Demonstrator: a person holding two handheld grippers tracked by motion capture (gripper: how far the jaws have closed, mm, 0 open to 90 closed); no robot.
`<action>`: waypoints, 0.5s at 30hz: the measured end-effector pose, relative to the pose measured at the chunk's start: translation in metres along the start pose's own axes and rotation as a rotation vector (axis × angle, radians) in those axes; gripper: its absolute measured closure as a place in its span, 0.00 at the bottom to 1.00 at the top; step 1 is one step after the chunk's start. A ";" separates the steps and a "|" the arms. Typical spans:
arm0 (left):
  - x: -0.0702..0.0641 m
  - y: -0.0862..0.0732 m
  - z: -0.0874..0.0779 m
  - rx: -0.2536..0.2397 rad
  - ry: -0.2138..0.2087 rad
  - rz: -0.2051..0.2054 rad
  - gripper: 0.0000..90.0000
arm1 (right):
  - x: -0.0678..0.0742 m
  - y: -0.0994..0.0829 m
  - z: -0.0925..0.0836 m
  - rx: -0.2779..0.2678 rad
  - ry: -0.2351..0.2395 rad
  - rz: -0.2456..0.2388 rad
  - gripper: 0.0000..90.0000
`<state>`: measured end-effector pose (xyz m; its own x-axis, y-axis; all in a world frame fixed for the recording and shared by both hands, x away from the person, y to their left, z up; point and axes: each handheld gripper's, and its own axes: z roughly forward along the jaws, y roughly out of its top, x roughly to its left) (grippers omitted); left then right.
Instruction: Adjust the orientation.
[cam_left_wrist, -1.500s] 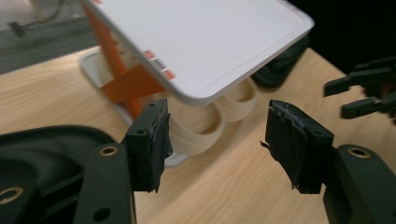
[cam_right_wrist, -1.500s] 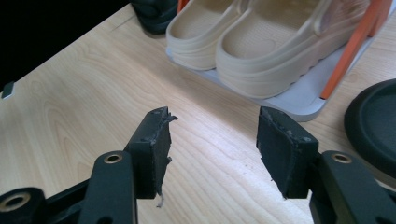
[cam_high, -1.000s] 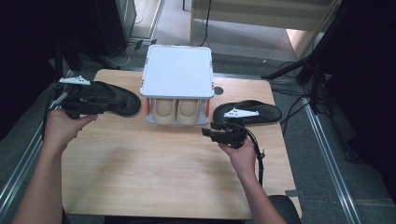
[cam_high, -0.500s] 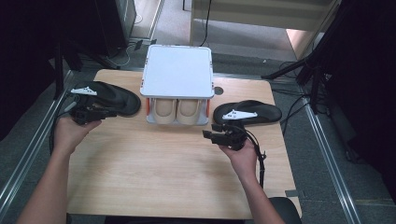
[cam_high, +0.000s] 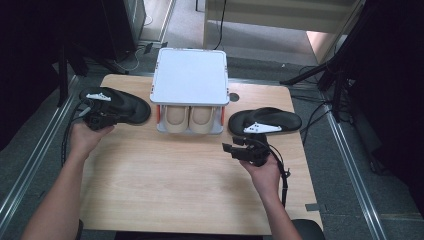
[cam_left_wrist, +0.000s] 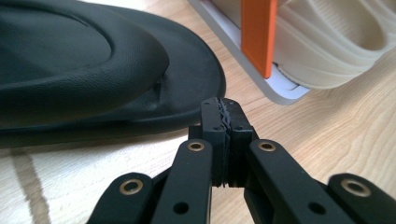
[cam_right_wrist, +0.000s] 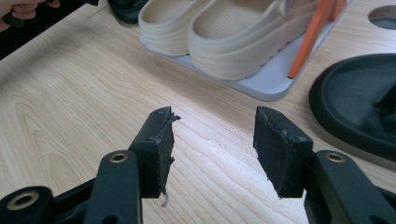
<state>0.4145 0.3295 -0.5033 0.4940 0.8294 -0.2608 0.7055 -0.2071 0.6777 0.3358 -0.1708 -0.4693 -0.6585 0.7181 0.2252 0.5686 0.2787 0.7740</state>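
The left claw (cam_left_wrist: 223, 140) is pressed tight together with nothing in it, low over the table (cam_high: 175, 185), just beside the edge of a black sandal (cam_left_wrist: 93, 70). The right claw (cam_right_wrist: 212, 149) is spread wide and empty, near the other black sandal (cam_right_wrist: 359, 102). Between the sandals, two cream shoes (cam_high: 189, 117) sit in a white rack (cam_high: 190, 75) with orange posts (cam_left_wrist: 257, 32).

Wooden table (cam_high: 165, 190) carrying white rack (cam_high: 190, 75) at back centre, two beige clogs (cam_high: 189, 118) sitting side by side on rack's lower tray. Black sandal (cam_high: 117, 102) lying left of rack, second black sandal (cam_high: 267, 120) lying right.
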 end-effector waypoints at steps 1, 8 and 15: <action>0.002 0.000 0.003 0.007 -0.005 -0.007 1.00 | 0.000 -0.001 -0.001 -0.002 -0.001 0.005 0.54; 0.010 0.000 0.019 0.032 0.022 -0.013 1.00 | -0.003 -0.006 -0.007 -0.007 -0.023 0.016 0.54; 0.013 0.005 0.030 0.028 0.028 -0.015 1.00 | -0.003 -0.011 -0.014 -0.012 -0.036 0.027 0.54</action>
<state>0.4395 0.3232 -0.5244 0.4689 0.8468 -0.2510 0.7270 -0.2087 0.6541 0.3246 -0.1851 -0.4702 -0.6247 0.7477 0.2252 0.5802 0.2515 0.7747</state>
